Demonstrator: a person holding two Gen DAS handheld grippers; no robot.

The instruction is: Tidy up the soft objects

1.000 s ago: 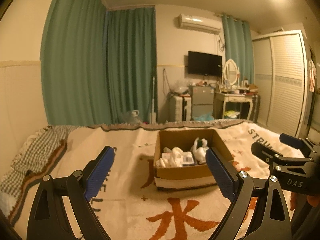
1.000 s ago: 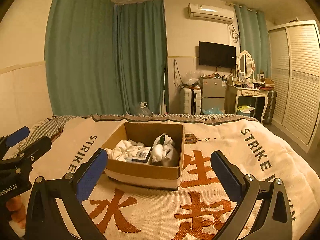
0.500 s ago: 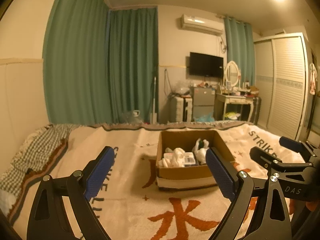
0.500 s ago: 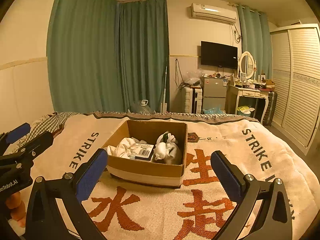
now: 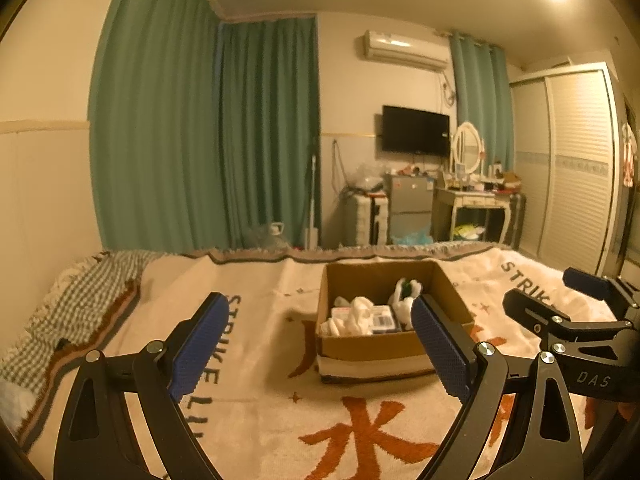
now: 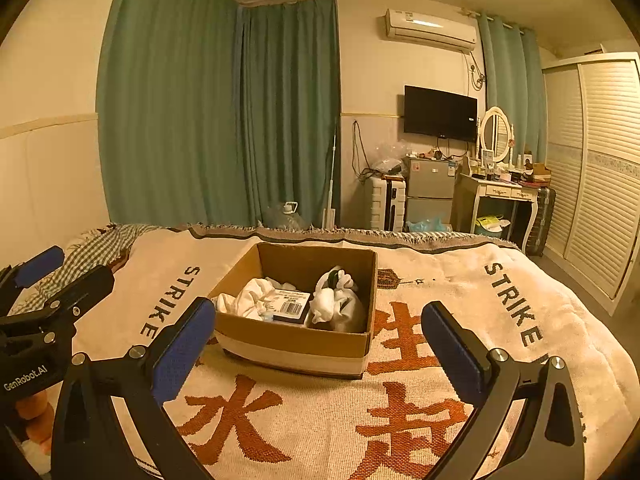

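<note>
Both the left gripper (image 5: pixel 320 344) and right gripper (image 6: pixel 316 340) are hovering wide open and empty, the cardboard box (image 6: pixel 296 340) of white cloths (image 6: pixel 252 300) lying straight ahead of the right one.

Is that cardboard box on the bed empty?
No, the cardboard box holds white soft bundles and a labelled packet.

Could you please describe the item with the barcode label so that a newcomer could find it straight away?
On the bed's cream blanket sits an open cardboard box. Inside, a flat dark packet lies between a white cloth bundle and a white pouch. It alone has straight edges and a printed barcode.
</note>
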